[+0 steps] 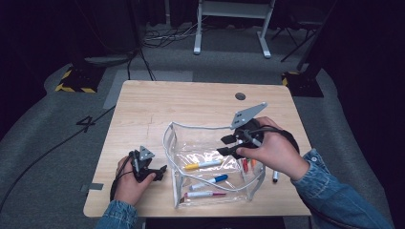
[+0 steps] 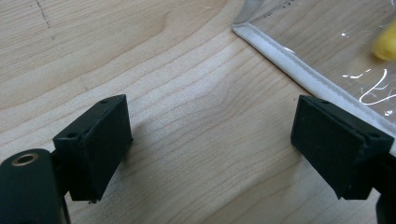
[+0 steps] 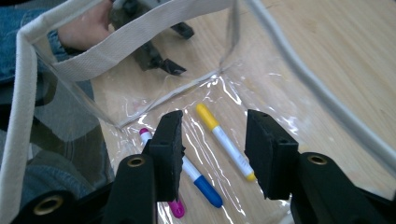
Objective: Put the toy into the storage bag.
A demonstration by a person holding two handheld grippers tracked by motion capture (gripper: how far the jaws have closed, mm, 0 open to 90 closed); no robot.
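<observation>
A clear plastic pouch [image 1: 168, 138] with white trim stands open on the wooden table [image 1: 191, 102]. Inside it lie a yellow-capped marker [image 1: 203, 165], a blue-capped marker [image 1: 210, 182] and a pink marker [image 1: 204, 194]. My right gripper [image 1: 223, 145] hovers over the pouch's right side, open, with nothing between its jaws. In the right gripper view it [image 3: 214, 140] looks down on the yellow marker [image 3: 224, 140], the blue one [image 3: 205, 189] and the pink one [image 3: 176, 207]. My left gripper [image 1: 160, 172] rests on the table left of the pouch, open and empty [image 2: 210, 140], beside the pouch's trim [image 2: 299, 74].
Red and orange markers [image 1: 246, 164] show at the pouch's right wall under my right hand; whether they lie inside I cannot tell. Another marker [image 1: 275, 176] lies on the table right of the pouch. A dark round cap [image 1: 240, 96] sits near the far edge.
</observation>
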